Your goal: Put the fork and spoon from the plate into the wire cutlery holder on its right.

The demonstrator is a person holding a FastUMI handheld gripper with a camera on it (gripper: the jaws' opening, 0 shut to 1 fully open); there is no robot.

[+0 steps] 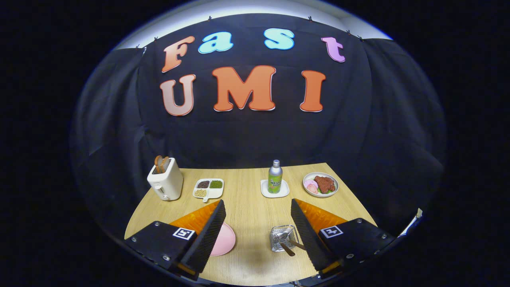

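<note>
Wire cutlery holder (pixel 283 237): one, two brown handles inside, beside my right finger. Pink plate (pixel 224 240): one, left of holder. My gripper (pixel 257 217): fingers apart, empty.

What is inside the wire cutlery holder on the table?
Two brown-handled utensils stand in the wire cutlery holder, handles leaning out towards the open gripper. Their heads sit low behind the wires, so fork and spoon cannot be told apart. The pink plate is partly covered by a finger.

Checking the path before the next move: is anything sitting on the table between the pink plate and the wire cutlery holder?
No, only bare table lies between pink plate and wire cutlery holder, where two handles already lean out. The gripper hangs open above that gap.
</note>
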